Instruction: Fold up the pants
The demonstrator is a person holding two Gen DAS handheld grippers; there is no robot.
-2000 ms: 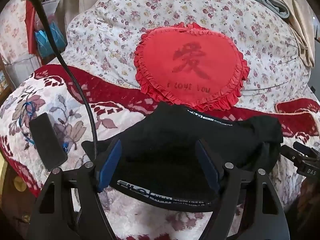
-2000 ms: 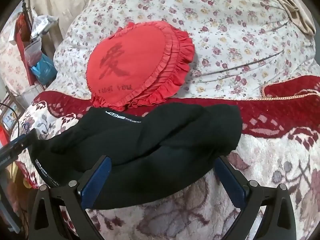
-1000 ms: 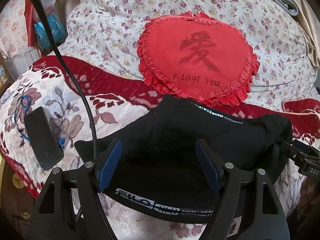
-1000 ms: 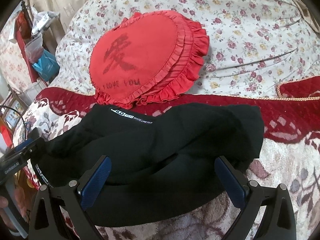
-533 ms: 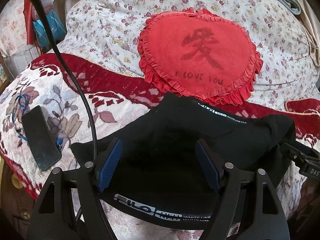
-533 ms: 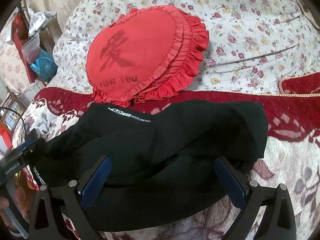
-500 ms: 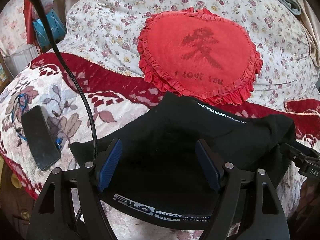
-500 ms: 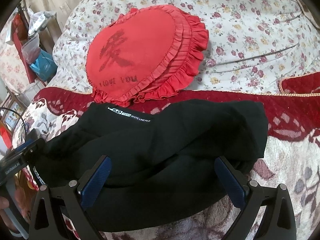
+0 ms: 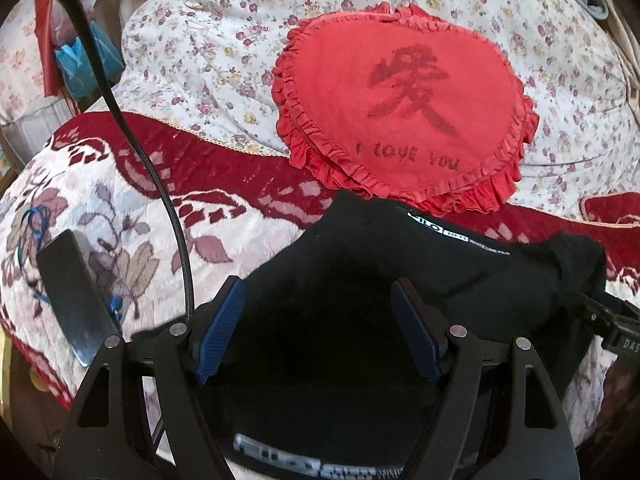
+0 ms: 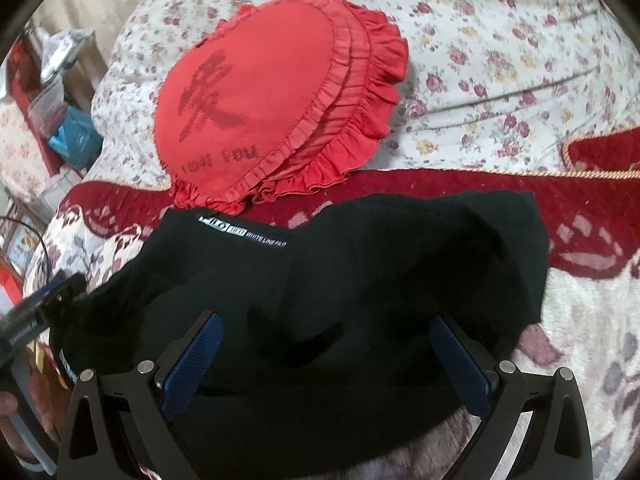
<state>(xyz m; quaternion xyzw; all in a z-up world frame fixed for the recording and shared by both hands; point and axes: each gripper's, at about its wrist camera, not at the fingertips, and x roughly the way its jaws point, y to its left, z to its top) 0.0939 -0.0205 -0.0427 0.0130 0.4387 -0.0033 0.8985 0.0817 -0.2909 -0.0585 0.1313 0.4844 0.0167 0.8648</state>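
Note:
Black pants (image 9: 360,280) with white lettering on the waistband lie bunched in a folded heap on the floral blanket; they also show in the right wrist view (image 10: 340,280). My left gripper (image 9: 320,332) is open, its blue pads either side of the cloth at the heap's left part. My right gripper (image 10: 328,356) is open wide over the heap's near edge. Neither pad pair pinches cloth. The right gripper's tip shows at the right edge of the left view (image 9: 612,320); the left gripper shows at the left edge of the right view (image 10: 40,304).
A red heart-shaped ruffled cushion (image 9: 404,112) leans on a floral quilt (image 9: 208,40) just behind the pants. A black phone (image 9: 72,296) with a blue cord lies on the blanket at left. A black cable (image 9: 132,140) crosses the left view. Clutter stands beyond the bed's left edge.
Both grippers have crept forward over the pants toward the cushion, staying open. The pants heap has barely shifted.

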